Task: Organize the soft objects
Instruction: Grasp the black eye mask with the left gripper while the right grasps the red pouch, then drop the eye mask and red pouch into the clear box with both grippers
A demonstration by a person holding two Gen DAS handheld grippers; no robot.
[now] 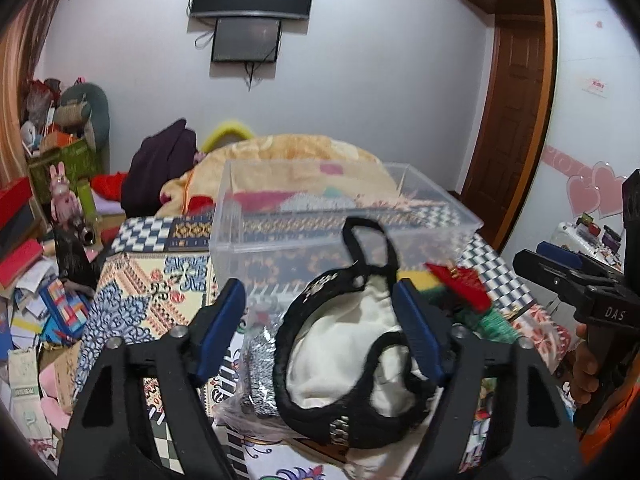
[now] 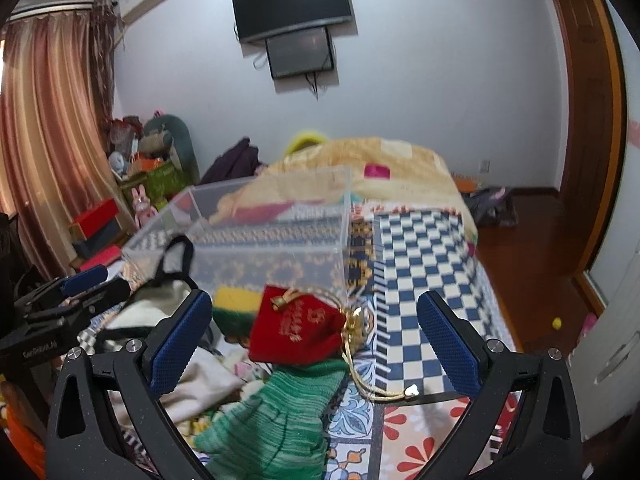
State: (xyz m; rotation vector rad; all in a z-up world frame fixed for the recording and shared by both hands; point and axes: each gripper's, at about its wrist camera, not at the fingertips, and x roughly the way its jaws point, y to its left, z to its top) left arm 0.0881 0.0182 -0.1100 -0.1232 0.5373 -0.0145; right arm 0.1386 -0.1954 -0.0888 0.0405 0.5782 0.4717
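Note:
A clear plastic bin point(image 1: 344, 216) stands on the patterned bed cover, also in the right wrist view point(image 2: 256, 236). In front of it lies a pile of soft things. A black-trimmed white pouch with a loop point(image 1: 352, 344) sits between the open jaws of my left gripper point(image 1: 320, 312), with a silver mesh item in plastic point(image 1: 260, 364) beside it. A red drawstring pouch point(image 2: 298, 326) with gold cord lies on a green knit piece point(image 2: 272, 424) between the open jaws of my right gripper point(image 2: 316, 332). A yellow-green sponge point(image 2: 236, 300) lies behind.
An orange blanket point(image 1: 288, 152) is heaped behind the bin. Boxes, books and toys point(image 1: 44, 280) crowd the left of the bed. A wooden door point(image 1: 512, 120) and bare wood floor point(image 2: 528, 264) are to the right. The right gripper shows in the left wrist view point(image 1: 576, 280).

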